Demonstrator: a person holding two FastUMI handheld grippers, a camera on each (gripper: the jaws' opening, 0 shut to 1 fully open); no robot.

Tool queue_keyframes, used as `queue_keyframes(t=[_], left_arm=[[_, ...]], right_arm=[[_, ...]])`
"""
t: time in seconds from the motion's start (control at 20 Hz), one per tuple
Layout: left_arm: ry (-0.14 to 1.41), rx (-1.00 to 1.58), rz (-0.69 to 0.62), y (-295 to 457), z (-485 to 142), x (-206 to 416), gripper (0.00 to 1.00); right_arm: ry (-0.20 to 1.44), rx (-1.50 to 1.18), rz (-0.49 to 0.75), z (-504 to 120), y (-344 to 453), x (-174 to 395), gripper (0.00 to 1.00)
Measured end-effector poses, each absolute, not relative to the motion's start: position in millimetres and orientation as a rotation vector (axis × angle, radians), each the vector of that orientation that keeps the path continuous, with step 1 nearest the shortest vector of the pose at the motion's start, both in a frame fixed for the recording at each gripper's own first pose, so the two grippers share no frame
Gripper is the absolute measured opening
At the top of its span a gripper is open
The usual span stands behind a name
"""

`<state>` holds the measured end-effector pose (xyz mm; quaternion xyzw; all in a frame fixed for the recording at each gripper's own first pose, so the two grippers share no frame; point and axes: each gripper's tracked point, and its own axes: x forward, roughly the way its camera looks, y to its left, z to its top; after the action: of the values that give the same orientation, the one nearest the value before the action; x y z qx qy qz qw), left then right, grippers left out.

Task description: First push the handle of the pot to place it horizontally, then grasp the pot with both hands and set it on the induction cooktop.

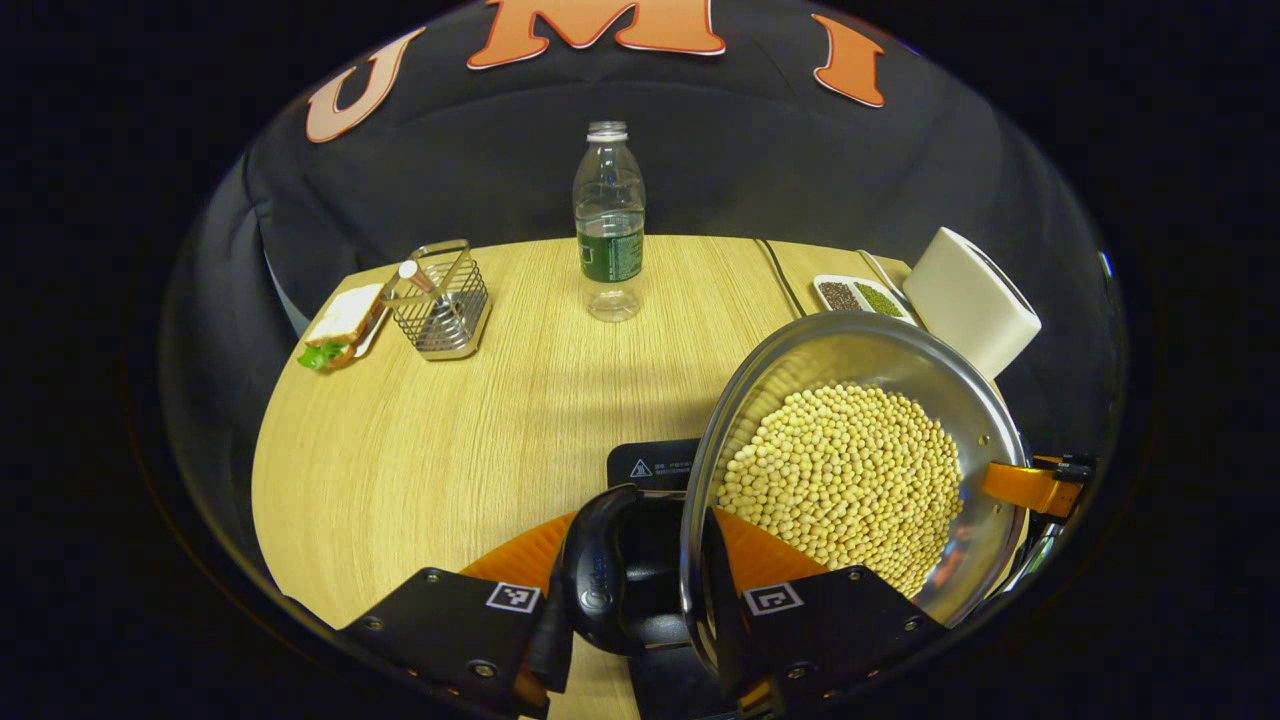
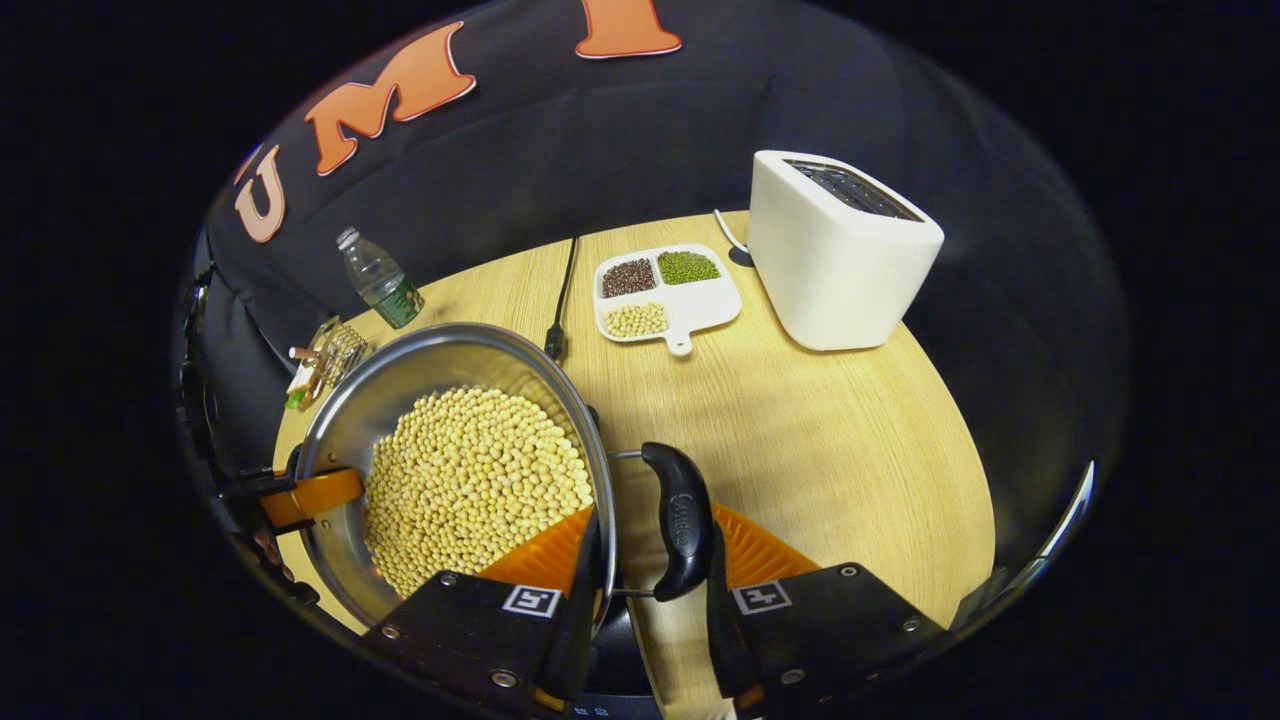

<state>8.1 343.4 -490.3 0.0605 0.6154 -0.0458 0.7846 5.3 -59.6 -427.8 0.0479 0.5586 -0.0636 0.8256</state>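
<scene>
The round stainless-steel pot (image 1: 850, 470), filled with pale yellow soybeans (image 1: 845, 480), is held between 2 tools above the black induction cooktop (image 1: 655, 463) on the wood-grain desk (image 1: 430, 450); whether its base is touching the cooktop cannot be told. The left tool (image 1: 640, 590) pinches the pot at its black curved side handle (image 1: 595, 570), 1 finger outside the handle and 1 inside the rim. The right tool (image 2: 645, 590) pinches the opposite black curved handle (image 2: 678, 520) in the same manner. Judged from the bean load, the pot will handle as heavy and stiff. The polished wall is smooth and likely slippery, so the moulded handles are the correct hold. Keep the rim level: the loose beans can shift or spill. A clear plastic bottle (image 1: 608, 225) stands well apart at the desk's far edge.
</scene>
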Motion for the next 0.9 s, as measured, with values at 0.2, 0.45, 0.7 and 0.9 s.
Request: queue_keyframes(t=[0.2, 0.45, 0.7, 0.9], left_arm=[[1.335, 0.198, -0.066, 340, -487, 4, 0.72], [1.256, 0.210, -0.103, 336, -442, 19, 0.76], [1.082, 0.125, -0.080, 341, -356, 54, 0.76], [0.874, 0.031, -0.012, 357, -255, 94, 0.75]], right_arm=[[1.163, 0.067, -0.164, -427, -63, 10, 0.59], [0.948, 0.024, -0.172, -378, -71, 50, 0.81], [0.696, -0.002, -0.084, -289, -46, 82, 0.89], [0.549, 0.000, 0.005, -229, -19, 89, 0.89]])
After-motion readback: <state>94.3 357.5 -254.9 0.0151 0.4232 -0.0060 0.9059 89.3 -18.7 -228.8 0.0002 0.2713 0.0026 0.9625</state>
